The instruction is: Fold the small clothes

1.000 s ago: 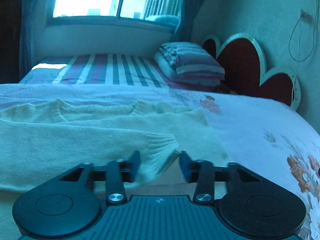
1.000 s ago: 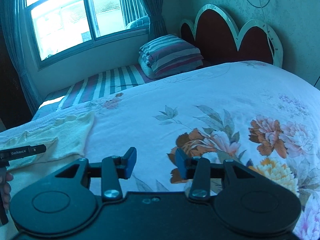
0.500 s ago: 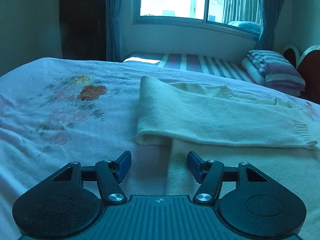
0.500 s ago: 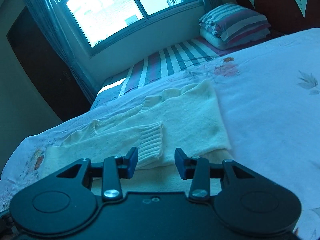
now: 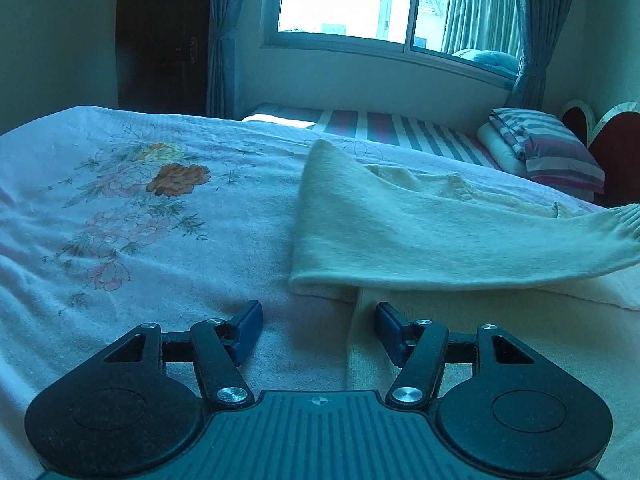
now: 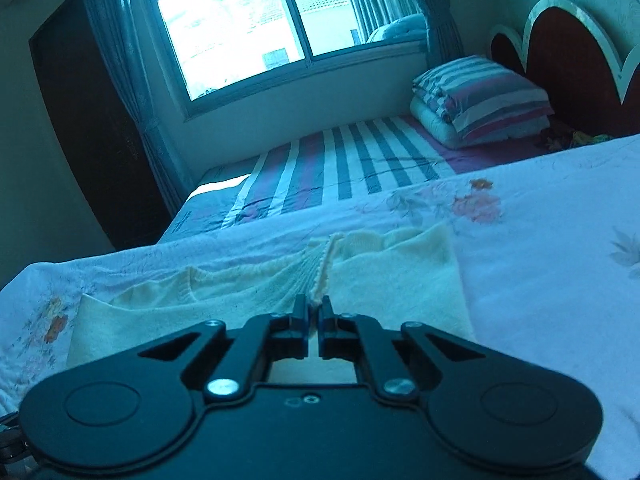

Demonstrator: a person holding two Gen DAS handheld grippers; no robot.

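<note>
While the left gripper is hovering low over the bed with its jaws standing apart and nothing between them, the left wrist view is showing the cream knitted sweater lying on the floral bedspread, to the right of the orange flower print. Its folded edge is sitting just beyond the blue pads, and a sleeve with a ribbed cuff is stretching away to the right, lifted off the garment. Farther off, a striped pillow is resting on a striped sheet below the window.

In the right wrist view, the right gripper is pinching the ribbed cuff, its jaws clenched on the knit. The rest of the sweater is spreading left and right behind it on the bedspread. The headboard is standing at far right.
</note>
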